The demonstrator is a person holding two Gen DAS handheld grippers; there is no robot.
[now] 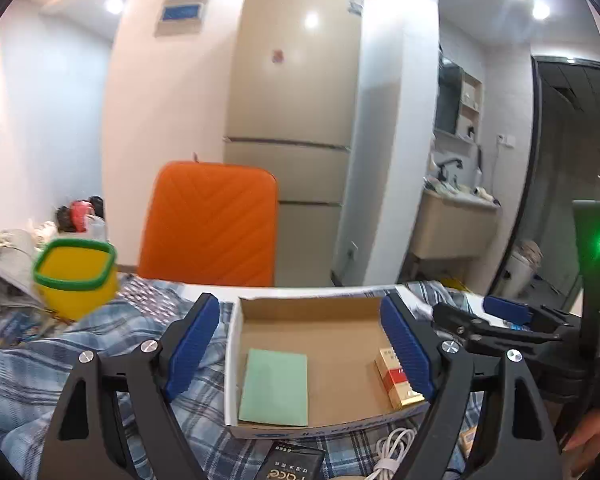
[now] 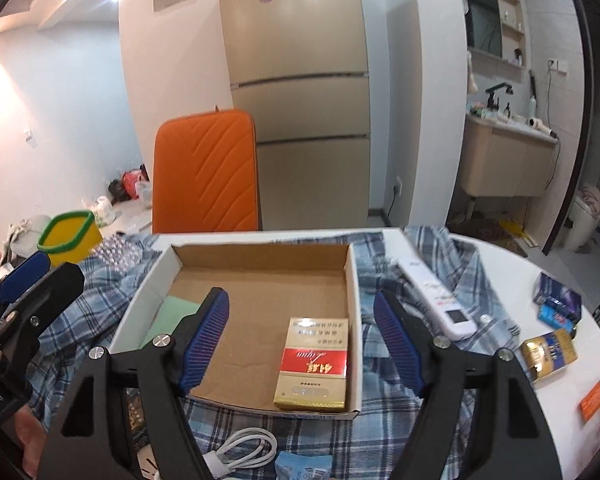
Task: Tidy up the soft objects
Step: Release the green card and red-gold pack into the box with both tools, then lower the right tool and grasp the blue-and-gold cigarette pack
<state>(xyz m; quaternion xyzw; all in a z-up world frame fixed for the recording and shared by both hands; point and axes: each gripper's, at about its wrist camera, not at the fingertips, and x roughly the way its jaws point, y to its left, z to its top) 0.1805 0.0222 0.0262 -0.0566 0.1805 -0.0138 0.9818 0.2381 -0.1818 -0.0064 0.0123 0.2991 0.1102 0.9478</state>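
Observation:
A shallow cardboard box (image 1: 236, 360) (image 2: 354, 300) sits on a blue plaid cloth (image 1: 52, 368) (image 2: 384, 276) spread over the table. Inside it lie a flat pale green sheet (image 1: 274, 388) (image 2: 166, 314) on the left and a red and gold cigarette pack (image 1: 396, 384) (image 2: 312, 368) on the right. My left gripper (image 1: 300, 344) (image 2: 32, 280) hovers open over the box's near left part, with nothing between its blue pads. Over the near right part my right gripper (image 2: 300, 340) (image 1: 476, 312) is open too and holds nothing.
A yellow bin with a green rim (image 1: 76, 276) (image 2: 70, 236) stands at the table's left. A white remote (image 2: 440, 300) lies on the cloth to the right, with small boxes (image 2: 548, 356) beyond. A white cable (image 2: 240, 452) lies in front. An orange chair back (image 1: 212, 224) rises behind.

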